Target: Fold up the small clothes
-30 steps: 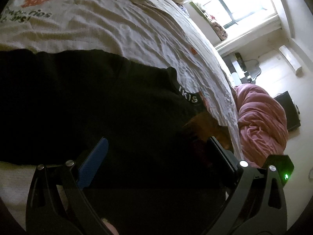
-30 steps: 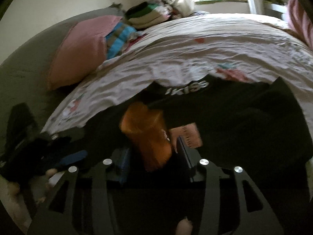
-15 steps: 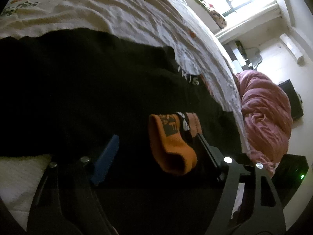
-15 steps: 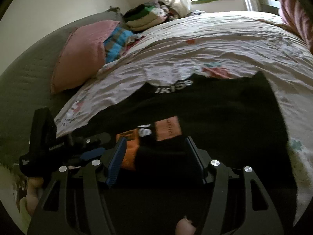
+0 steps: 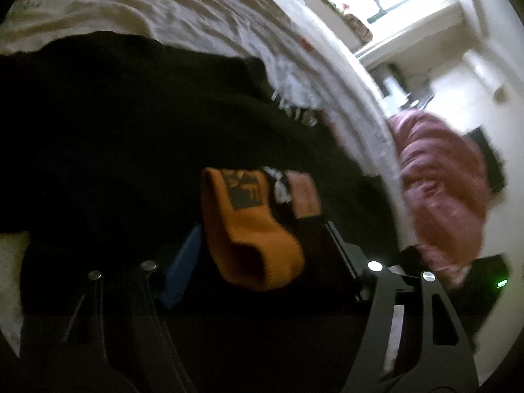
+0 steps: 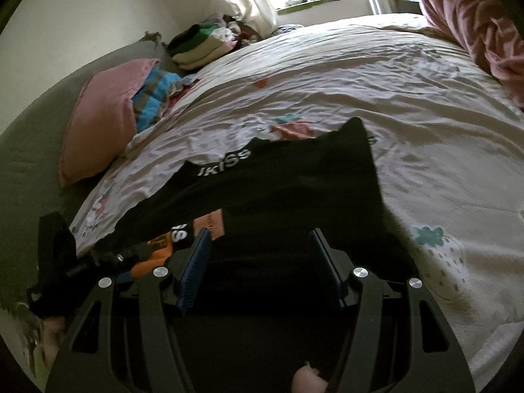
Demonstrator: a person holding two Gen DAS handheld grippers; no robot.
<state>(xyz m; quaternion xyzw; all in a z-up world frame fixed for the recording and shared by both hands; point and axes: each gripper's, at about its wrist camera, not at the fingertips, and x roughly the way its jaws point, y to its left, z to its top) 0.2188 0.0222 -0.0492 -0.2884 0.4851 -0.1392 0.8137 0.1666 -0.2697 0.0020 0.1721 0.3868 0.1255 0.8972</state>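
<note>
Since a second ago the orange sock (image 5: 252, 232) has come off the right tongs and now sits between the fingers of the left gripper (image 5: 262, 258), which has slid in over the black garment (image 5: 114, 124). On the left, those jaws are closing around the sock's rolled orange end — the blue pad (image 5: 183, 268) stands just beside it, though whether the pads press yet I cannot tell. Further right, the sock's black band and pinkish patch (image 5: 304, 193) lie flat on the dark cloth, near the edge of the printed bedsheet (image 5: 196, 16). The right gripper (image 6: 258, 262) hangs about half open over the black garment, nothing but that fabric between its fingers, holding nothing. From its view the sock (image 6: 157, 252) peeks out at the lower left.

Risk — the left jaws may pinch the black garment together with the sock, dragging both and spoiling the fold; a shallow bite on the bulky roll could also let it spring open.
</note>
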